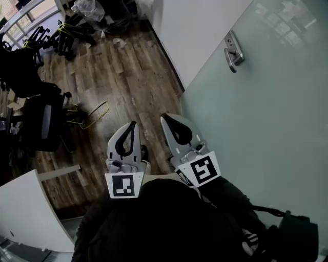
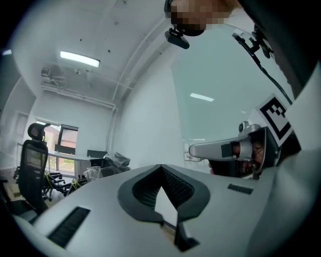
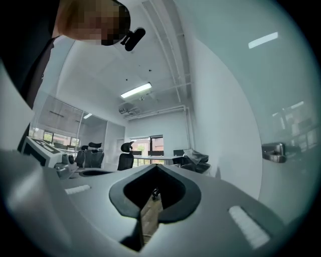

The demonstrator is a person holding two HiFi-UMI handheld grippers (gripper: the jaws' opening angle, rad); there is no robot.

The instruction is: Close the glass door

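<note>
Well, left gripper [image 1: 132, 124] and right gripper [image 1: 165, 118] hung clenched, empty, near the frosted glass door [image 1: 266, 123], off its silver lever handle [image 1: 233, 52]

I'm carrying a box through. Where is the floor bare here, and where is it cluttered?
Bare: the wood floor along the white wall and glass door, apart from a few small scraps. Crowded: black chairs and a yellow wire frame at left, and a plastic bag with more clutter at the far end.
</note>
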